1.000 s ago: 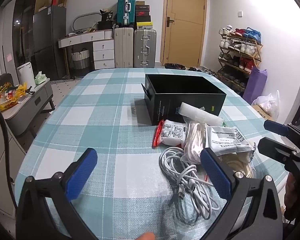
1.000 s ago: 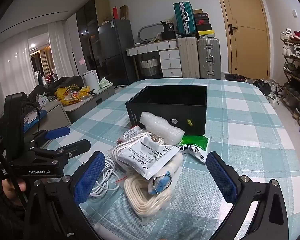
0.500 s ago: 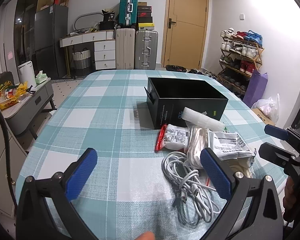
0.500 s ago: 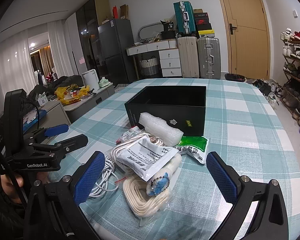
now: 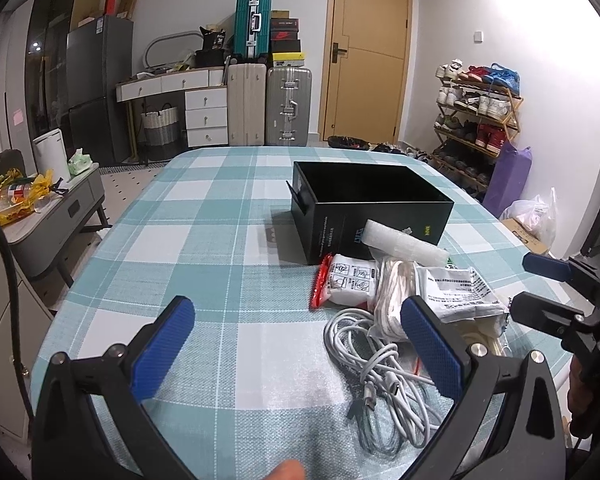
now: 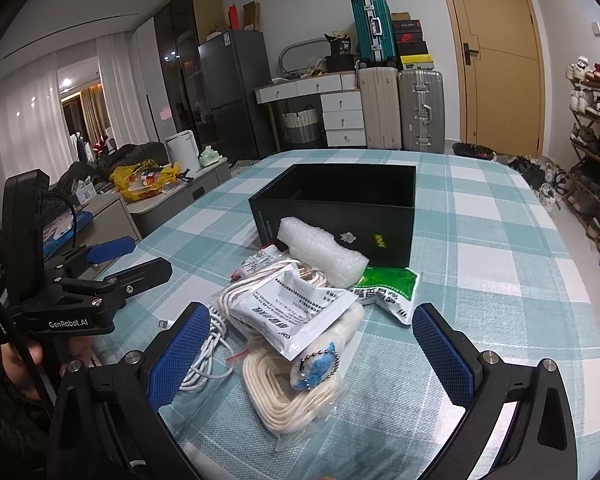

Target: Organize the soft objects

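Observation:
An open black box [image 5: 370, 208] [image 6: 340, 208] stands on the checked tablecloth. In front of it lies a pile: a roll of bubble wrap [image 5: 404, 240] [image 6: 320, 250], a white printed packet [image 5: 456, 294] [image 6: 295, 312], a green packet [image 6: 386, 290], a red-edged packet [image 5: 346, 284], a cream rope coil [image 6: 287, 392], a blue keychain [image 6: 314, 368] and white cables [image 5: 380, 364]. My left gripper [image 5: 300, 348] is open and empty, left of the pile. My right gripper [image 6: 310, 354] is open and empty, straddling the rope coil.
The table edge [image 5: 59, 320] drops off at the left toward a grey low cabinet [image 5: 51, 216]. Suitcases [image 5: 267, 108], a drawer desk and a door stand beyond the table. A shoe rack [image 5: 480, 120] lines the right wall.
Both grippers have drawn back slightly and risen, so the pile and box sit a little farther off. Both stay open and empty. Nothing on the table has moved.

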A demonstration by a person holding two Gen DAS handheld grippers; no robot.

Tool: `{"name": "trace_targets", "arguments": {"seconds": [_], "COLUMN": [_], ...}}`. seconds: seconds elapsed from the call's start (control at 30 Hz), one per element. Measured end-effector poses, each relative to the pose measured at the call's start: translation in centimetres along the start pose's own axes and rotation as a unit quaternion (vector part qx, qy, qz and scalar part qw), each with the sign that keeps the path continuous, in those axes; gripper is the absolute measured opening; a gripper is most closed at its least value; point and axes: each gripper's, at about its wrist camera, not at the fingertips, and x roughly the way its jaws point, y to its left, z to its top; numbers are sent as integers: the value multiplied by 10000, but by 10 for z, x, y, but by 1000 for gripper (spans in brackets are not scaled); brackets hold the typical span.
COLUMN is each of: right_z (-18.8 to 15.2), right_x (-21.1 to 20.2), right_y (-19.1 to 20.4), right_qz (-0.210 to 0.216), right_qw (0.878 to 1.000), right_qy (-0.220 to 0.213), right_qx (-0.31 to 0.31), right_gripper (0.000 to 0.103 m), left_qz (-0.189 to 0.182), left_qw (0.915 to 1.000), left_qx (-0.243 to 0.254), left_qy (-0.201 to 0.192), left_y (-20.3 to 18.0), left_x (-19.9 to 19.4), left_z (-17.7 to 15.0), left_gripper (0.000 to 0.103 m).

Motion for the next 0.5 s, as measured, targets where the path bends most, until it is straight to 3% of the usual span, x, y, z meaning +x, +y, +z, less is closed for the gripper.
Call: {"name": "trace_targets", "arguments": {"seconds": [0.5], "right_z": [2], "right_x": [12], "right_y": [7], "right_qz": [85], "right_qw": [9995], "right_qy": [253], "right_qx": [-180], "right_gripper": [103], "left_qz": [-37], "left_qw": [9999], "left_qx": [99], "left_qy": [62], "left_y": [-1], "left_x": [6], "left_z": [-6], "left_gripper": [103]}}
